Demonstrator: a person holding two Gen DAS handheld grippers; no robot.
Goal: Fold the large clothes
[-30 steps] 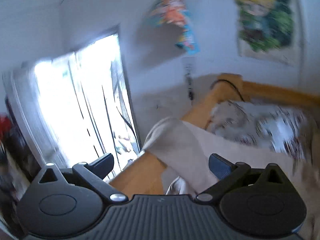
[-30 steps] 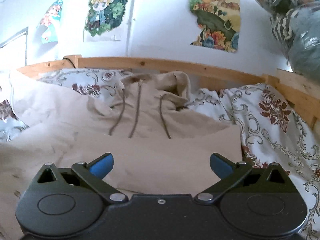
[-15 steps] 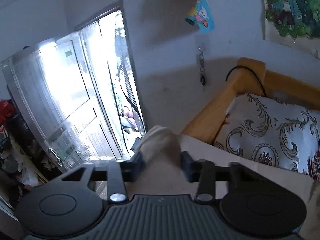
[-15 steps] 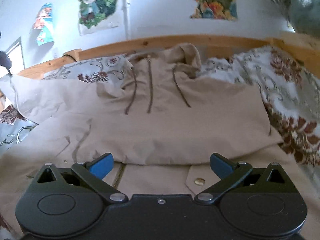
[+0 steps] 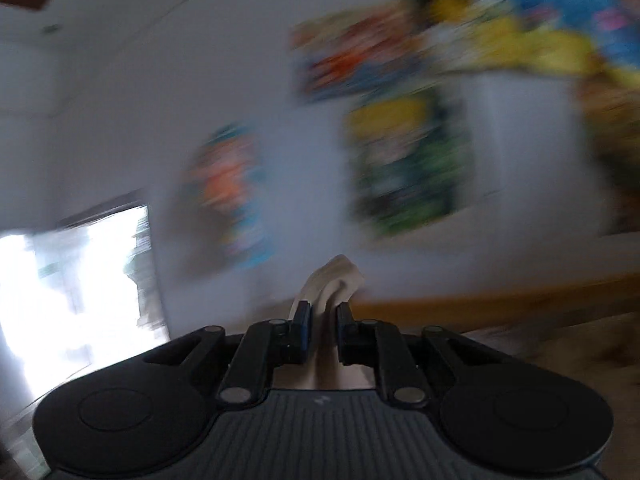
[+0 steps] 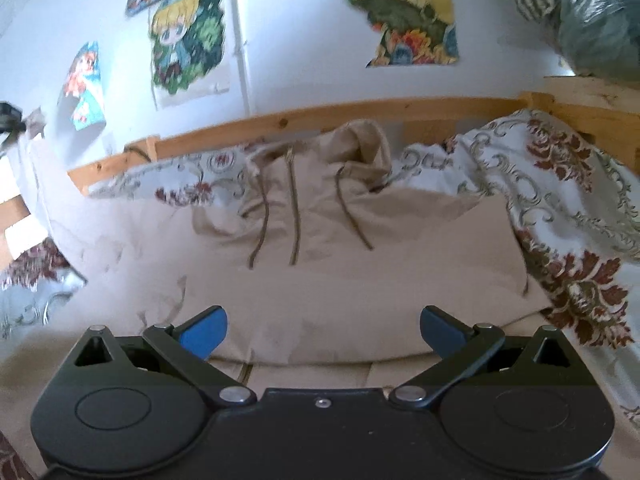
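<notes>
A beige hooded jacket (image 6: 360,272) lies spread on the bed, hood (image 6: 360,140) toward the headboard, its right sleeve folded across the chest. My left gripper (image 5: 322,312) has the cuff of the other sleeve (image 5: 336,280) pinched between its blue pads, and the jaws are still closing. In the right wrist view that sleeve (image 6: 52,200) rises from the bed to the far left edge. My right gripper (image 6: 323,326) hovers open over the jacket's lower front, with nothing between its fingers. The left wrist view is heavily blurred.
A floral bedspread (image 6: 560,200) covers the bed around the jacket. The wooden bed frame (image 6: 360,110) runs along the poster-covered wall (image 6: 280,40). A plastic-wrapped bundle (image 6: 592,28) sits at the upper right. A bright doorway (image 5: 80,300) lies to the left.
The left gripper went from wide open to shut on the sleeve cuff, then swung from the doorway toward the poster wall, lifting the sleeve. The right gripper stayed open, almost in place.
</notes>
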